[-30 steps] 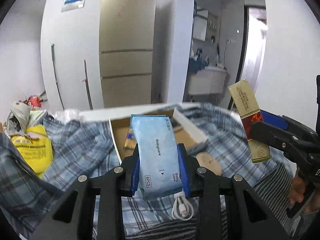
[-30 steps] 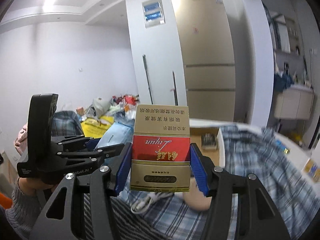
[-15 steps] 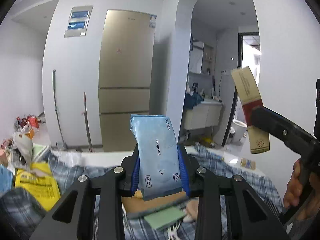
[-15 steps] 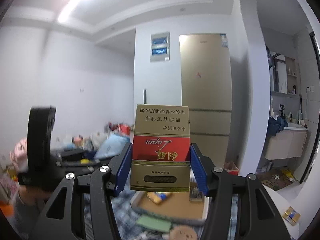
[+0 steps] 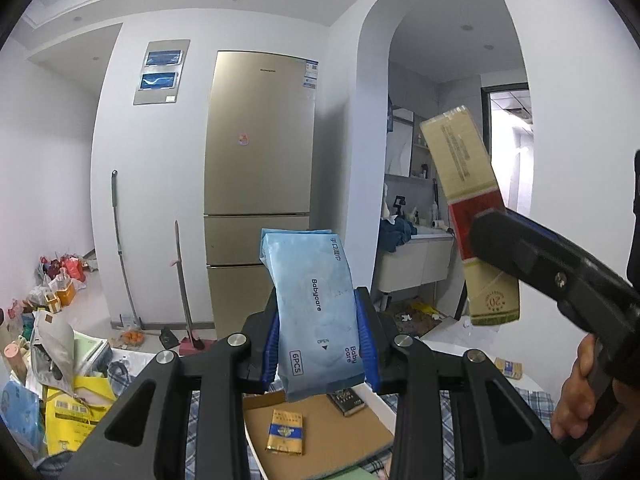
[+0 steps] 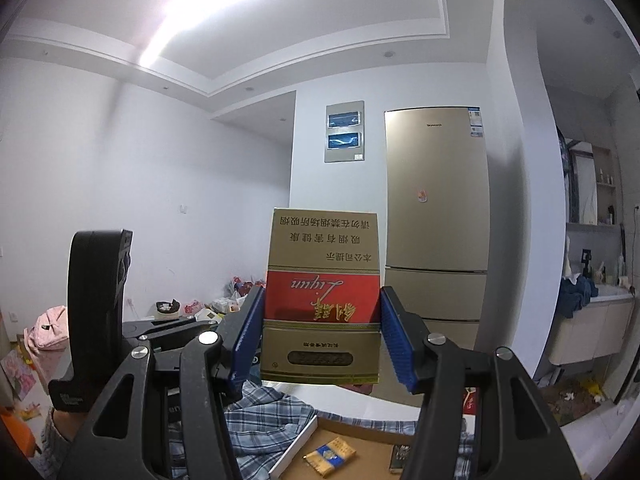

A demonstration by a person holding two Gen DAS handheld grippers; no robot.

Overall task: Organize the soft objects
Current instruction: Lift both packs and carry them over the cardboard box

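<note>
My left gripper [image 5: 318,344] is shut on a light blue Babycare wipes pack [image 5: 314,312], held upright high above the table. My right gripper [image 6: 320,336] is shut on a gold and red cigarette pack [image 6: 322,300], also lifted high; the pack shows in the left wrist view [image 5: 470,220] at the right. The left gripper's body shows in the right wrist view [image 6: 100,312] at the left. Below lies an open cardboard box [image 5: 332,436] holding a small gold and blue pack [image 5: 285,432] and a dark pack [image 5: 345,396].
A blue plaid cloth [image 6: 256,420] covers the table around the box. Yellow bags and clutter [image 5: 60,408] sit at the left. A gold fridge [image 5: 256,196] stands behind, with a washroom arch at the right.
Both grippers have risen and tilted upward with their packs. The table and box have dropped to the bottom of both views, and more ceiling shows.
</note>
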